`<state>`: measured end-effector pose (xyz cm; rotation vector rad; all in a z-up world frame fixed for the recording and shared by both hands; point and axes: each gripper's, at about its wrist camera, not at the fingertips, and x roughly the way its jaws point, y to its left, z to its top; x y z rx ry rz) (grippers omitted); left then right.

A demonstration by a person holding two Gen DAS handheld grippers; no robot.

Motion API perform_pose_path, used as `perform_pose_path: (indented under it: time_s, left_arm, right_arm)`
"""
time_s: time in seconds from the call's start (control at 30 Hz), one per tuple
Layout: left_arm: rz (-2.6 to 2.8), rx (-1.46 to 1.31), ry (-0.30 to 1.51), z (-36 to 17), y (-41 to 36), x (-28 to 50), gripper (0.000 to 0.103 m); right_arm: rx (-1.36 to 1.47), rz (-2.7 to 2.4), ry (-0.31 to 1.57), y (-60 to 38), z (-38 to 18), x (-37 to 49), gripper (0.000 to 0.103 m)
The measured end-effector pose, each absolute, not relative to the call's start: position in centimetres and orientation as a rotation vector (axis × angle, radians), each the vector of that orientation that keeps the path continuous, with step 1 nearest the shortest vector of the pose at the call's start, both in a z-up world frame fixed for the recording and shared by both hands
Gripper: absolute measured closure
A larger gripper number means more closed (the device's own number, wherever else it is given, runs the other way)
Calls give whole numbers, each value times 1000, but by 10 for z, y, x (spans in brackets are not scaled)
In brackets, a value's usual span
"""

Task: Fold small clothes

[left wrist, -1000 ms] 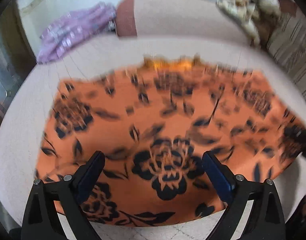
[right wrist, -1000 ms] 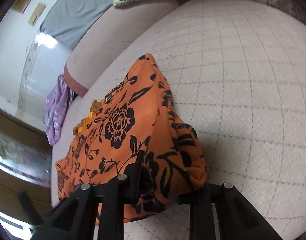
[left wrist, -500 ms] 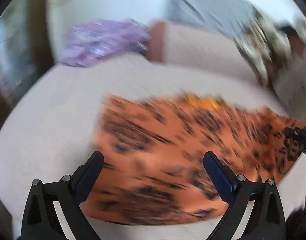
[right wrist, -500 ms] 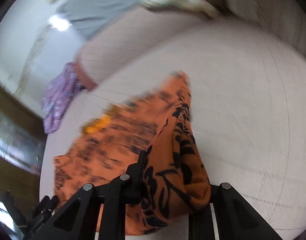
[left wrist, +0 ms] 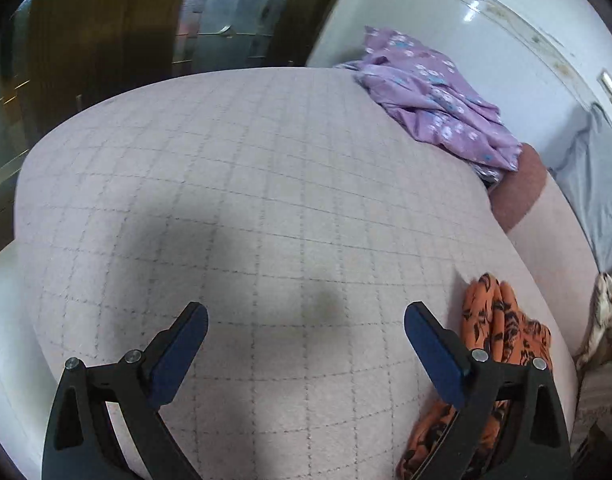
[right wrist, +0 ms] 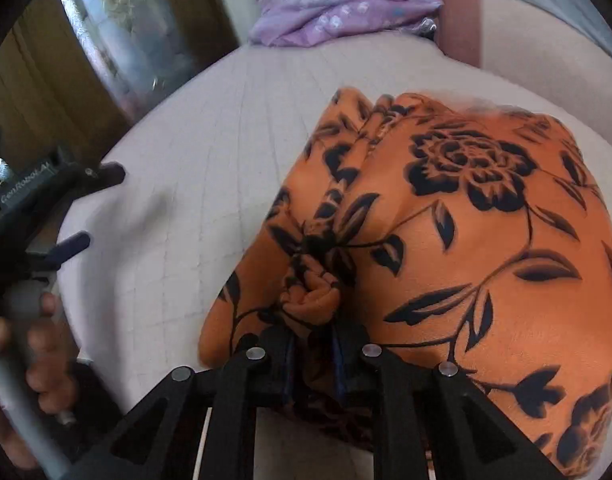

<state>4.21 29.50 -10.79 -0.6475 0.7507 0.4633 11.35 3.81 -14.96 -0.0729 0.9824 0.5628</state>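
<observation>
- My right gripper [right wrist: 312, 344] pinches a bunched fold of the orange cloth [right wrist: 486, 248]; its jaws have just been closing on it, nearly together.
- The cloth, black flowers on orange, fills the right half of the view and lies on the pale checked cushion [right wrist: 210, 152].
- My left gripper [right wrist: 86, 208] sits at the left edge, jaws apart, held by a hand [right wrist: 34, 344].
- A purple garment [right wrist: 338, 4] lies at the cushion's far end.

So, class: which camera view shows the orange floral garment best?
The right wrist view: the orange floral garment fills its right half, bunched in the shut right gripper. The left wrist view catches only a crumpled strip at its lower right edge, partly behind a finger.
</observation>
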Motion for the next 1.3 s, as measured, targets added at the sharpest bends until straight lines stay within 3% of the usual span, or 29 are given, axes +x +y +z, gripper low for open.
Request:
perform_pose_path:
  time_s: [0.23, 0.5, 0.7, 0.77, 0.83, 0.9, 0.97, 1.2, 1.23, 1.27, 1.3]
  left_arm:
    - [373, -649, 726, -103, 281, 58, 5]
    - [344, -662, 725, -103, 276, 43, 5]
    - [183, -726, 725, -101, 269, 50, 5]
    - [71, -765, 736, -102, 262, 54, 5]
    - [-36, -779, 759, -102, 251, 60, 5]
    - [-112, -772, 783, -100, 239, 66, 5]
    - [-191, -744, 807, -96, 222, 71, 5]
    - [-240, -515, 940, -83, 172, 116, 5]
    - [-241, -510, 999, -89, 169, 126, 11]
    - [-239, -514, 1041, -94, 166, 132, 28]
    - [-247, -518, 1088, -100, 163, 136, 35]
  right_arm:
    - [89, 584, 976, 17, -101, 128, 88]
    - [269, 621, 971, 1, -88, 135, 88]
    - [199, 667, 997, 18, -88, 138, 84]
    - [156, 654, 1051, 19, -112, 133, 64]
    - [150, 661, 1039, 14, -125, 120, 52]
    - [166, 672, 994, 4, -123, 109, 49]
    - [190, 658, 950, -11, -115, 102, 39]
    - [328, 621, 880, -76, -104, 86, 37]
    - [352, 623, 875, -84, -104, 84, 37]
    - [363, 623, 872, -89, -103, 86, 37]
    - [376, 621, 871, -95, -105, 87, 37]
